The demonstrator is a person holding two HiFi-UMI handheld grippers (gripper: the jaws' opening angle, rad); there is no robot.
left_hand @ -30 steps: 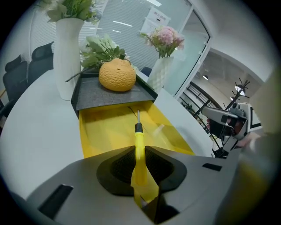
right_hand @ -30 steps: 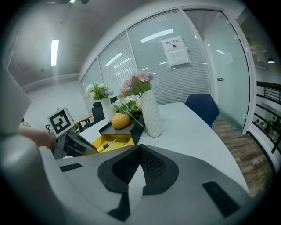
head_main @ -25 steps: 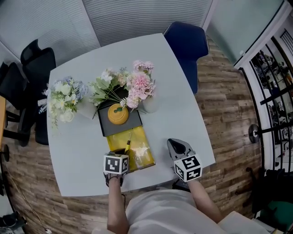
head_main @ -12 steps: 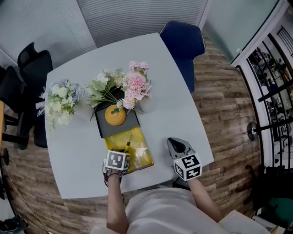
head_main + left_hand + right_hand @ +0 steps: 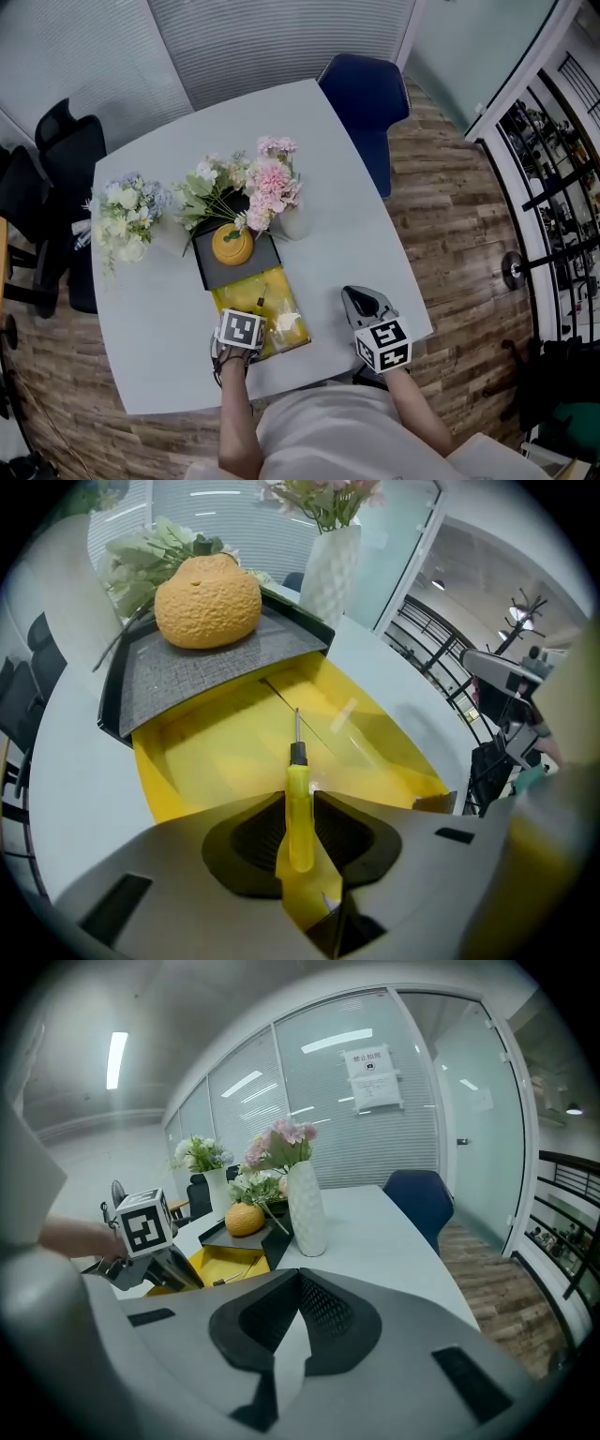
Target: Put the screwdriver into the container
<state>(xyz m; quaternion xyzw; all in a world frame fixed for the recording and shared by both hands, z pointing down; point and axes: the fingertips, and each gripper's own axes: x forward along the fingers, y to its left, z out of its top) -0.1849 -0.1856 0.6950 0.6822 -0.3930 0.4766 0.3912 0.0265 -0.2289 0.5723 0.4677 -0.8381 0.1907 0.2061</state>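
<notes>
The screwdriver point(image 5: 298, 799) has a yellow handle and a thin metal shaft that points away from me, over the yellow container point(image 5: 216, 752). Its handle lies between the jaws of my left gripper point(image 5: 298, 803), which are opening around it. In the head view the left gripper point(image 5: 255, 314) stands at the near end of the yellow container point(image 5: 239, 295), and the screwdriver point(image 5: 261, 302) shows just beyond it. My right gripper point(image 5: 361, 298) rests on the table to the right, shut and empty; its jaws point(image 5: 300, 1279) meet at the tips.
A grey tray point(image 5: 211, 267) carrying an orange, fruit-shaped object point(image 5: 232, 244) adjoins the container's far side. A white vase of pink flowers point(image 5: 292, 220) stands right of it, and a pale bouquet point(image 5: 127, 211) lies left. A blue chair point(image 5: 361, 94) and black chairs point(image 5: 56, 150) surround the table.
The head camera has shifted a little, so the table sits slightly higher and further left. Both grippers stay where they were, the left at the container's near end.
</notes>
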